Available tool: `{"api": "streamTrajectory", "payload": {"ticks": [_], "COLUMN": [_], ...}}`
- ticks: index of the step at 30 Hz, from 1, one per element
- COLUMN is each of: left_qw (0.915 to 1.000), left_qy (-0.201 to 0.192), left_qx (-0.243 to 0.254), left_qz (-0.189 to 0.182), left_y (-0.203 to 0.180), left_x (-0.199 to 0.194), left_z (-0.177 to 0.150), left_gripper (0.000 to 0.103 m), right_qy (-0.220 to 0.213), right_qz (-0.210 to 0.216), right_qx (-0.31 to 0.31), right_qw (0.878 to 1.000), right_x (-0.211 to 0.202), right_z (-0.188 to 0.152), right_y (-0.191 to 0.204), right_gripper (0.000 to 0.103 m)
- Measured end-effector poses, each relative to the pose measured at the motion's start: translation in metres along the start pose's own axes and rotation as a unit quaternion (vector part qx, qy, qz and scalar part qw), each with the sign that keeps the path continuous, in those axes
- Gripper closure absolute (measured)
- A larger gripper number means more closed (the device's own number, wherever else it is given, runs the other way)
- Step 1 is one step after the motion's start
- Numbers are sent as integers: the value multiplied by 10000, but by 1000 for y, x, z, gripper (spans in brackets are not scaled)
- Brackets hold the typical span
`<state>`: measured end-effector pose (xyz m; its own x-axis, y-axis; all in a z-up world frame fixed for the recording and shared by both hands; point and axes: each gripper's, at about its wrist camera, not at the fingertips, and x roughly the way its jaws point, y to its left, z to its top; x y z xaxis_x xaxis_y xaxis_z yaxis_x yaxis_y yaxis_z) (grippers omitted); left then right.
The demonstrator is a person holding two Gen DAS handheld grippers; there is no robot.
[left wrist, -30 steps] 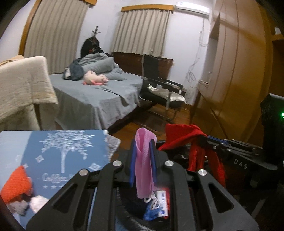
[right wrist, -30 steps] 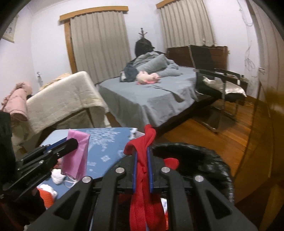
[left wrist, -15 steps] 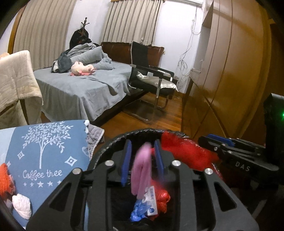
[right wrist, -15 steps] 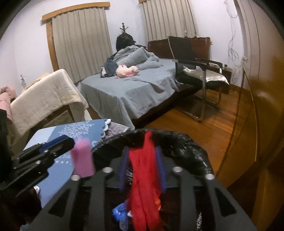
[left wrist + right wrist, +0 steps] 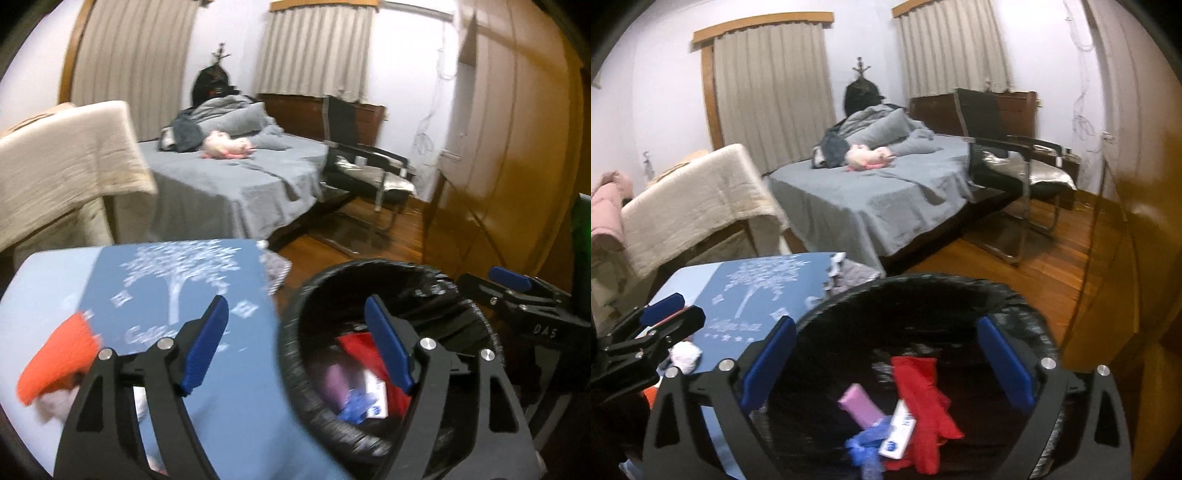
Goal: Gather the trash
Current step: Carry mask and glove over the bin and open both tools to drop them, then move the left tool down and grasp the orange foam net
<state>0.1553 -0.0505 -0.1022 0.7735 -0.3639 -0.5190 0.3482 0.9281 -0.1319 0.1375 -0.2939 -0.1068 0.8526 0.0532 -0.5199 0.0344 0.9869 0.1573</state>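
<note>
A black-lined trash bin point(image 5: 923, 295) stands beside a low table with a blue tree-print cloth point(image 5: 177, 280). Inside the bin lie a red rag point(image 5: 923, 391), a pink mask point(image 5: 860, 406), a blue wrapper point(image 5: 864, 446) and a white packet point(image 5: 899, 432). My right gripper point(image 5: 886, 365) is open and empty above the bin. My left gripper point(image 5: 295, 347) is open and empty over the bin's left rim point(image 5: 295, 369). Orange trash point(image 5: 59, 362) and white crumpled paper point(image 5: 685, 356) lie on the table.
A grey bed point(image 5: 879, 192) with a pink toy stands behind the table. A black chair point(image 5: 1004, 155) is on the right, a wooden wardrobe point(image 5: 517, 155) at far right. A blanket-draped piece of furniture point(image 5: 687, 206) is on the left.
Both grippers opened. The pink mask fell from the left gripper and the red rag from the right one into the bin. The left gripper swung left toward the table.
</note>
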Motion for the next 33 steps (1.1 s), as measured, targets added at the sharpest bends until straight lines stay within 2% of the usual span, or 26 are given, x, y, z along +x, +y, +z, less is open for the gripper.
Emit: {"api": "streamTrajectory", "payload": {"ticks": [9, 19, 24, 33], "left_qw": [9958, 9852, 9828, 9825], "left_qy": [-101, -87, -12, 165], "left_qx": [-252, -536, -551, -669], "left_qz": [870, 1626, 1763, 1732], "left_y": [60, 127, 142, 139], "left_x": [-42, -80, -93, -109], "left_z": [-18, -42, -56, -83], "left_gripper": [27, 27, 27, 27], "right_qy": [88, 193, 292, 376], "right_qz": [648, 1118, 1253, 1326], "right_qx": [-390, -726, -835, -930], "right_qw": [9971, 9909, 9882, 9861], "right_x": [11, 25, 27, 23], "right_z": [-6, -16, -27, -46], "right_y": [70, 130, 150, 164], "right_gripper": [6, 6, 6, 6]}}
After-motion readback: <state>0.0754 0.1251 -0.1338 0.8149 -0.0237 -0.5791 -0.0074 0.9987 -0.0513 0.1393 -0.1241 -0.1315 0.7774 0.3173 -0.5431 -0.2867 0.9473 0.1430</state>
